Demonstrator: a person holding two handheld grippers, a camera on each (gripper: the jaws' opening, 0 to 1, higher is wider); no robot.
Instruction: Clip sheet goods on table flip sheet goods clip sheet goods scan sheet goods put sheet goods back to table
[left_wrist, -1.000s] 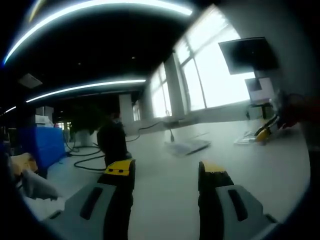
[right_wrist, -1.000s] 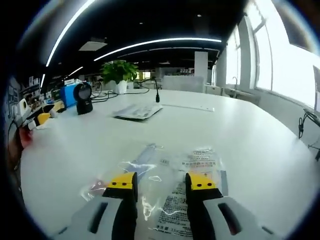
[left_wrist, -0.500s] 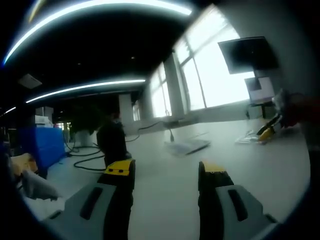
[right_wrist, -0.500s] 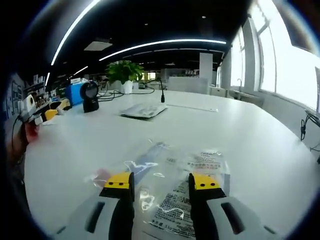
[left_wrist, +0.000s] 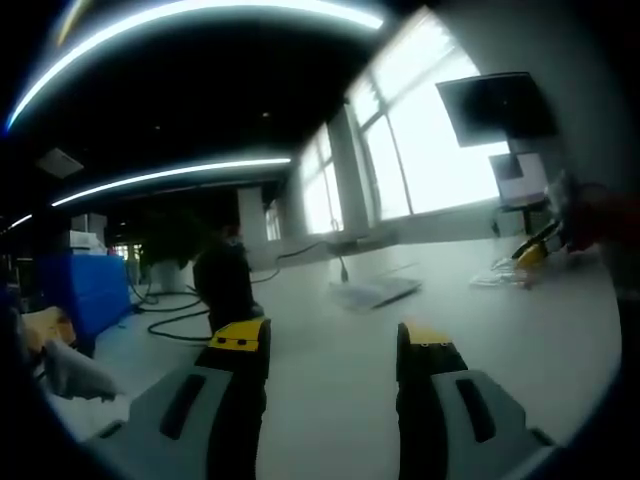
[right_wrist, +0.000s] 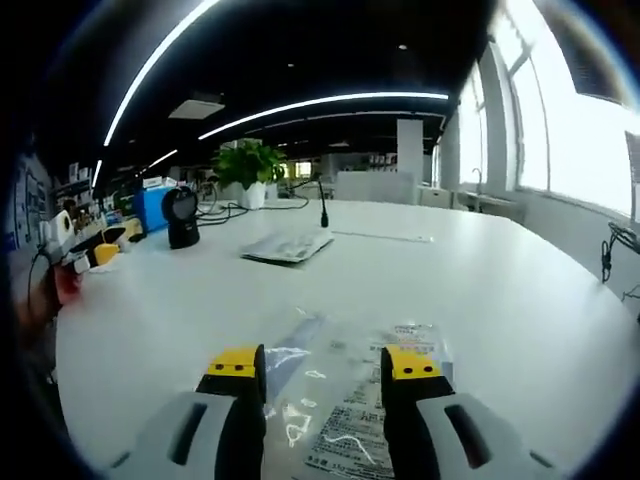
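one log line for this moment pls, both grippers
stage: before first clip | right gripper: open, over clear sheet goods packet on white table | left gripper: open, holding nothing | scanner: beyond, upright

A potted plant and blue box sit far ahead of the gripper; a dark monitor hangs by bright windows.

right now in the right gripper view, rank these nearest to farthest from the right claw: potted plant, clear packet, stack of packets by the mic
1. Clear packet, lying on the table right between and under the right claw.
2. Stack of packets, mid-table, ahead and slightly left, beside the small microphone.
3. Potted plant, far edge of the table, upper left.
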